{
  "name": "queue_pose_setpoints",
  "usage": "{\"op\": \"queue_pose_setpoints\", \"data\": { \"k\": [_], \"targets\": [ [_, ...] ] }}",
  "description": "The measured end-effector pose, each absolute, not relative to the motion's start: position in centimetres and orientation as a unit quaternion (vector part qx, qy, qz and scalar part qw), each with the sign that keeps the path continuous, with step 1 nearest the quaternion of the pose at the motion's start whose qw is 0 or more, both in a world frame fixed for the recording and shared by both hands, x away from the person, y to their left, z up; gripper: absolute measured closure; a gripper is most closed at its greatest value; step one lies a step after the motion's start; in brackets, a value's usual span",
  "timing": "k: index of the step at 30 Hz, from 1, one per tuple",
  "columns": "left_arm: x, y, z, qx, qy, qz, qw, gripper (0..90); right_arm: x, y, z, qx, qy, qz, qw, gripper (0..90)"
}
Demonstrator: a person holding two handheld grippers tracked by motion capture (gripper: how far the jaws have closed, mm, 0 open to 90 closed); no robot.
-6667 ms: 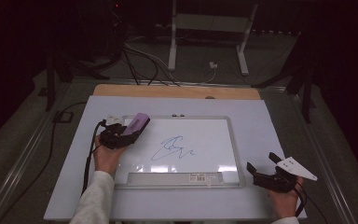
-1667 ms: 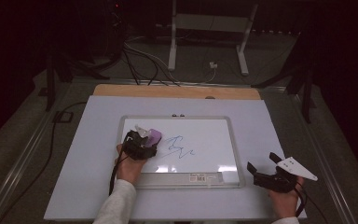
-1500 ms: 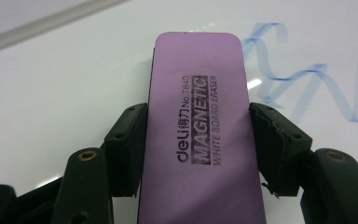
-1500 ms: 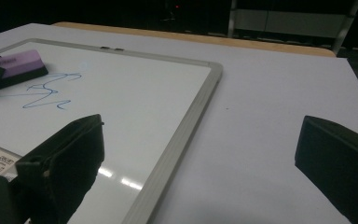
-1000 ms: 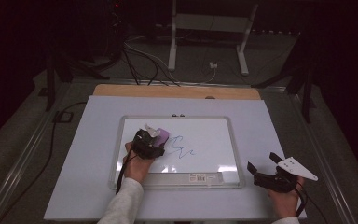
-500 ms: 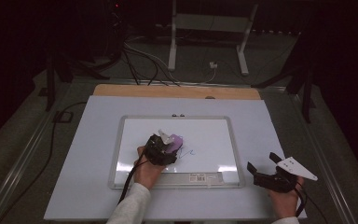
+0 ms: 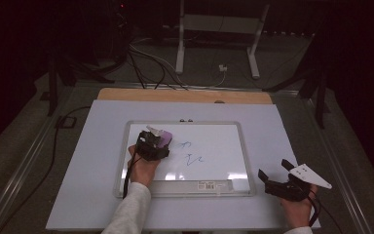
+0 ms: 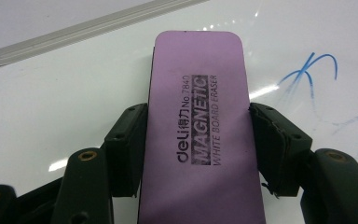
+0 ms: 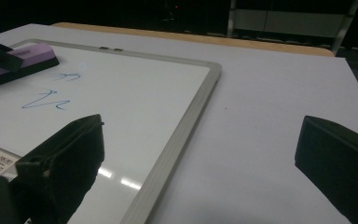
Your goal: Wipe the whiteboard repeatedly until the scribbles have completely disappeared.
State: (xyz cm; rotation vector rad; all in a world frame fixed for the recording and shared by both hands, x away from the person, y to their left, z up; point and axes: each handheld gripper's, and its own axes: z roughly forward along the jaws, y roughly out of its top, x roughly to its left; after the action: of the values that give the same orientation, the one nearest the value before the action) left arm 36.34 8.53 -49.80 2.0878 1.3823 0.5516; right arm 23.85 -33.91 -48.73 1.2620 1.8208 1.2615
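Purple eraser (image 8: 200, 135) clamped between the left gripper (image 8: 198, 144) fingers (image 8: 128, 149), one black pad on each long edge, printed face up toward the camera. Eraser lies flat on the whiteboard (image 7: 214, 158), in the board's upper-left part, roughly 10 o'clock from board centre in the high view (image 7: 161, 140). Left gripper (image 7: 152, 146) sits over it with the hand behind at 6 o'clock.

Blue marker scribble (image 7: 189, 152) lies just beside the eraser at its 3 o'clock; in the left gripper view the strokes (image 8: 314, 74) show at 2 o'clock, apart from the eraser edge. Some strokes look faint or smeared.

Right gripper (image 7: 278, 178) fingers (image 9: 60, 158) stand wide apart, nothing between them. It rests on the white worktop (image 7: 292, 131) off the board's lower-right corner, at 4 o'clock from board centre, well apart from the eraser. Its view looks across the board frame (image 9: 186, 116) toward the eraser (image 9: 21, 60) at 10 o'clock.
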Motion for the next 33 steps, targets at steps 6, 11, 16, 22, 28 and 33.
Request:
{"op": "queue_pose_setpoints", "data": {
  "k": [6, 11, 16, 22, 28, 33],
  "targets": [
    [34.8, 5.9, -49.7, 0.812, 0.47, 0.19, 0.291, 41.8, 23.9, -33.8, -48.7, 0.473, 0.684, 0.472, 0.291, 2.0],
    [33.8, 4.6, -49.6, 0.826, 0.444, 0.189, 0.291, 41.8, 23.8, -33.9, -48.7, 0.473, 0.683, 0.473, 0.292, 2.0],
    [35.2, 6.0, -49.6, 0.81, 0.474, 0.218, 0.269, 41.8, 23.8, -34.0, -48.7, 0.474, 0.682, 0.474, 0.293, 2.0],
    [36.8, 7.6, -49.6, 0.788, 0.511, 0.216, 0.265, 41.8, 23.8, -34.0, -48.7, 0.475, 0.682, 0.473, 0.292, 2.0],
    [35.9, 6.0, -49.6, 0.808, 0.481, 0.203, 0.274, 41.8, 23.9, -33.9, -48.7, 0.473, 0.684, 0.473, 0.292, 2.0],
    [34.3, 4.0, -49.6, 0.83, 0.439, 0.191, 0.287, 41.8, 23.9, -33.9, -48.7, 0.473, 0.684, 0.473, 0.292, 2.0]
  ]
}}
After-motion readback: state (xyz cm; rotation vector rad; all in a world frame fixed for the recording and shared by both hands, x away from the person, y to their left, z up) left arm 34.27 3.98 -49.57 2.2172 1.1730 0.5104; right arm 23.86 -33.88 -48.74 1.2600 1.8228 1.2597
